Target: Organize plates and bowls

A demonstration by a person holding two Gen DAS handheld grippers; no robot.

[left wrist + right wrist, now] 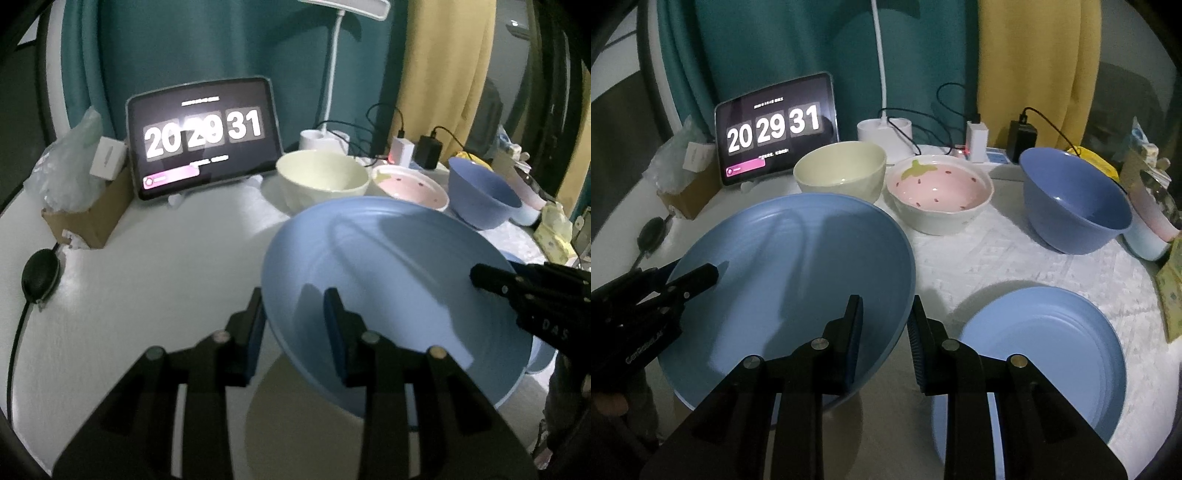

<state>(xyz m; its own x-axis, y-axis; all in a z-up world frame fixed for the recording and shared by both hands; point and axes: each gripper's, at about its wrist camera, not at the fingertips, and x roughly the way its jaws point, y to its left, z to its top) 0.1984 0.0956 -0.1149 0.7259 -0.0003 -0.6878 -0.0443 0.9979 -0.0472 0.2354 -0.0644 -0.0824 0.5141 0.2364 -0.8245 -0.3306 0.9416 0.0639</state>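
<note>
The fingers of the left gripper (295, 325) are clamped on the near rim of a big blue plate (388, 280), and the fingers of the right gripper (884, 332) are clamped on its opposite rim, so the plate hangs tilted above the tabletop (979, 266). A second blue plate (1045, 354) lies flat just beside it. The cream bowl (842, 170), the strawberry bowl (938, 195) and the blue bowl (1075, 199) stand apart at the back, not stacked, so I judge most of the organizing is left.
</note>
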